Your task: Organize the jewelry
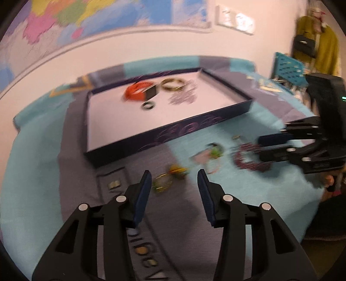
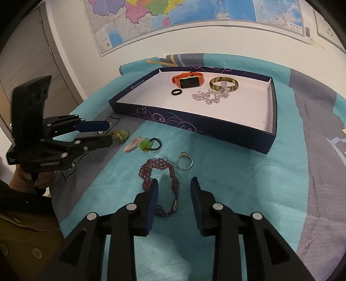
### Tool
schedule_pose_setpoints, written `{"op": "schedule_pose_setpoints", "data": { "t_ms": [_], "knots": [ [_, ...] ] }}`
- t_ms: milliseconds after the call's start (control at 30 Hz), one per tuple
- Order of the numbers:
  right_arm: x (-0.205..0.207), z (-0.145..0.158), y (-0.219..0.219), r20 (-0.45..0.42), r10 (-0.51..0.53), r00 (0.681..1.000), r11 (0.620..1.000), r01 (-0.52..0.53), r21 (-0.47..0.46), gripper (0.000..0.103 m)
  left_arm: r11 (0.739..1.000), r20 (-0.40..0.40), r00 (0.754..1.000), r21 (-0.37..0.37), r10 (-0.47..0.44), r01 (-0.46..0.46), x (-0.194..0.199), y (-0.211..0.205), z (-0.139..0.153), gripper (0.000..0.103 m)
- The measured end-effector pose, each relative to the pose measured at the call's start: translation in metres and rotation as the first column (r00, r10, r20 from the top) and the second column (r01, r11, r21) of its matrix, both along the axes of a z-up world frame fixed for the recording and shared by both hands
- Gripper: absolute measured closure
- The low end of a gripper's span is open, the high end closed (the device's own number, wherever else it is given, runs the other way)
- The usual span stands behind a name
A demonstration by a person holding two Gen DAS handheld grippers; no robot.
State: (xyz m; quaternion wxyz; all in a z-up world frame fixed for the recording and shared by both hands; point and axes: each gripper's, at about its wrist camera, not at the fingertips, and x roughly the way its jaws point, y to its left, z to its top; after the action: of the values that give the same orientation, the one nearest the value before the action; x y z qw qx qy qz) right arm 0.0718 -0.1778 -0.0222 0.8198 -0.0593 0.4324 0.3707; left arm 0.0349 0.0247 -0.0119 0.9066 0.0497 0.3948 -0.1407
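Note:
A dark blue box lid [image 2: 216, 127] [image 1: 173, 134] with a white floor holds an orange smartwatch [image 2: 188, 80], a black ring [image 2: 176, 92], a brown bangle [image 2: 224, 84] and a clear bead chain [image 2: 210, 96]. On the blue cloth in front lie a purple bead bracelet [image 2: 160, 170] [image 1: 248, 158], a silver ring [image 2: 184, 162], a green-stone bracelet [image 2: 149, 144] [image 1: 213, 151] and a yellow-green piece [image 2: 120, 135] [image 1: 170, 177]. My right gripper [image 2: 174, 183] is open over the purple bracelet. My left gripper [image 1: 174, 176] is open just above the yellow-green piece.
A patterned blue and grey cloth [image 2: 237, 194] covers the table. A wall map [image 2: 173, 17] hangs behind. A teal crate [image 1: 288, 69] and a hanging yellow coat [image 1: 317, 43] stand at the far right in the left wrist view.

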Motion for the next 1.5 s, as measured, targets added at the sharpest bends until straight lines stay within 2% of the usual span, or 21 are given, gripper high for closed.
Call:
{"op": "schedule_pose_setpoints", "data": {
  "t_ms": [100,167,333,467,567,700,733,800,900,933,1167,1500],
  "knots": [
    [0.001,0.0,0.0,0.0,0.002,1.0,1.0,-0.002,0.001,0.074,0.997,0.015,0.997,-0.021,-0.069,0.07,-0.002,-0.016,0.003,0.059],
    [0.001,0.0,0.0,-0.001,0.001,1.0,1.0,-0.001,0.001,0.074,0.996,0.017,0.995,0.006,-0.093,0.093,0.001,-0.027,0.001,0.059],
    [-0.001,0.0,0.005,0.007,0.012,1.0,1.0,-0.012,-0.009,0.062,0.995,-0.009,0.995,0.031,-0.094,0.095,0.013,-0.037,-0.005,0.061],
    [-0.001,0.0,0.012,0.02,0.016,1.0,1.0,-0.015,-0.026,0.062,0.995,-0.026,0.996,0.039,-0.087,0.088,0.022,-0.036,-0.007,0.065],
    [-0.001,0.0,0.013,0.029,0.014,0.999,0.999,-0.013,-0.041,0.071,0.996,-0.056,0.995,0.034,-0.085,0.087,0.029,-0.035,-0.013,0.07],
    [0.0,-0.001,0.011,0.031,0.004,0.999,0.998,-0.002,-0.059,0.094,0.996,-0.065,0.994,0.031,-0.085,0.087,0.03,-0.034,-0.016,0.077],
    [0.001,-0.001,0.01,0.028,0.006,1.0,0.998,-0.004,-0.059,0.098,0.996,-0.064,0.994,0.03,-0.085,0.087,0.03,-0.034,-0.016,0.082],
    [0.0,-0.001,0.009,0.026,0.009,1.0,0.998,-0.008,-0.056,0.101,0.996,-0.064,0.994,0.028,-0.087,0.089,0.03,-0.035,-0.016,0.086],
    [-0.001,0.0,0.008,0.022,0.006,1.0,0.999,-0.005,-0.043,0.102,0.996,-0.059,0.994,0.023,-0.089,0.09,0.028,-0.035,-0.015,0.09],
    [-0.001,0.001,0.007,0.021,0.006,1.0,0.999,-0.005,-0.031,0.102,0.996,-0.059,0.994,0.014,-0.09,0.091,0.028,-0.034,-0.014,0.096],
    [-0.002,0.021,0.004,0.04,0.014,0.999,0.999,-0.016,0.037,0.102,0.996,-0.051,0.996,-0.039,-0.076,0.074,0.022,-0.026,-0.008,0.098],
    [0.0,0.038,0.005,0.085,0.005,0.996,0.998,-0.01,0.059,0.102,0.994,-0.025,0.998,-0.091,-0.059,0.057,0.017,-0.015,0.006,0.098]
  ]
}}
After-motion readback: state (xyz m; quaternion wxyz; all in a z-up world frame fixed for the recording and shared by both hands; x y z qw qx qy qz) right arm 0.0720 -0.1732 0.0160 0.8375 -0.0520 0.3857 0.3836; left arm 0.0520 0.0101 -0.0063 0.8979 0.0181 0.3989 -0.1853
